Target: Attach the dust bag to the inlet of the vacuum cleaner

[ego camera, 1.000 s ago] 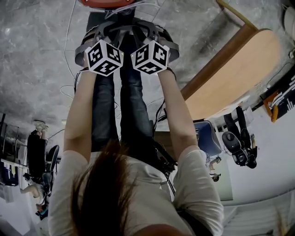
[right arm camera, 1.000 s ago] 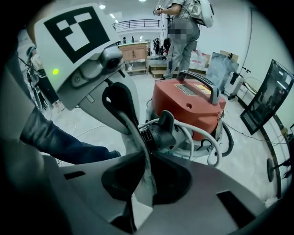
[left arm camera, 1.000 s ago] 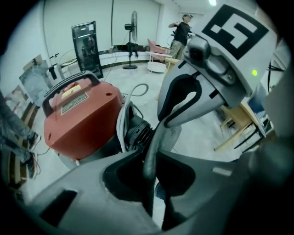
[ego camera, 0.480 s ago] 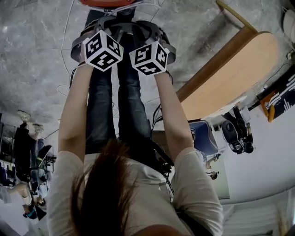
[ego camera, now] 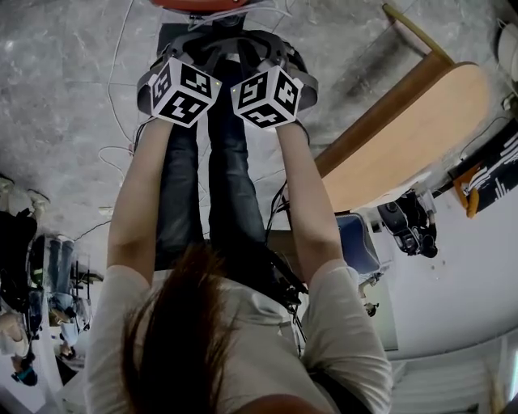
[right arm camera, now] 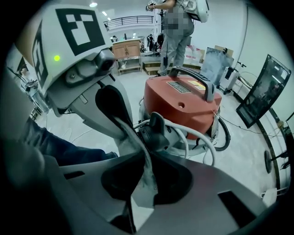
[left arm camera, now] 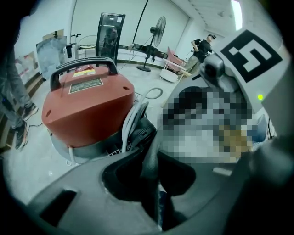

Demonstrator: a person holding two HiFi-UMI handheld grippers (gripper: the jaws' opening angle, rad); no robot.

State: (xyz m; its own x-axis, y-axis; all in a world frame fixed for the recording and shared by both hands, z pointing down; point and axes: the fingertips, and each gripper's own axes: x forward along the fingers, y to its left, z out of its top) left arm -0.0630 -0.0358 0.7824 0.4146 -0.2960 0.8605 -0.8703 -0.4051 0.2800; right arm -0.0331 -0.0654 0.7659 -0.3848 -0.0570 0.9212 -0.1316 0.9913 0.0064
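Note:
The red vacuum cleaner (ego camera: pixel 198 4) stands on the floor just beyond both grippers, at the top edge of the head view. It fills the left gripper view (left arm camera: pixel 87 110) and the right gripper view (right arm camera: pixel 183 105), with a black fitting (right arm camera: pixel 155 131) and white hose at its near side. The left gripper (ego camera: pixel 180 50) is shut on a thin dark edge of the dust bag (left arm camera: pixel 149 153). The right gripper (ego camera: pixel 271 50) pinches a grey sheet of the dust bag (right arm camera: pixel 138 158); its jaws are opening with the sheet still between them. Both grippers sit side by side, pointing steeply down.
A wooden table top (ego camera: pixel 405 137) lies to the right and thin cables (ego camera: pixel 121 145) run across the grey floor. A black panel (left arm camera: pixel 110 32) and a fan (left arm camera: pixel 156 32) stand behind the vacuum. A person (right arm camera: pixel 177 32) stands beyond it.
The left gripper's marker cube has rolled a little. Both hands stay over the vacuum, and the head view has shifted slightly.

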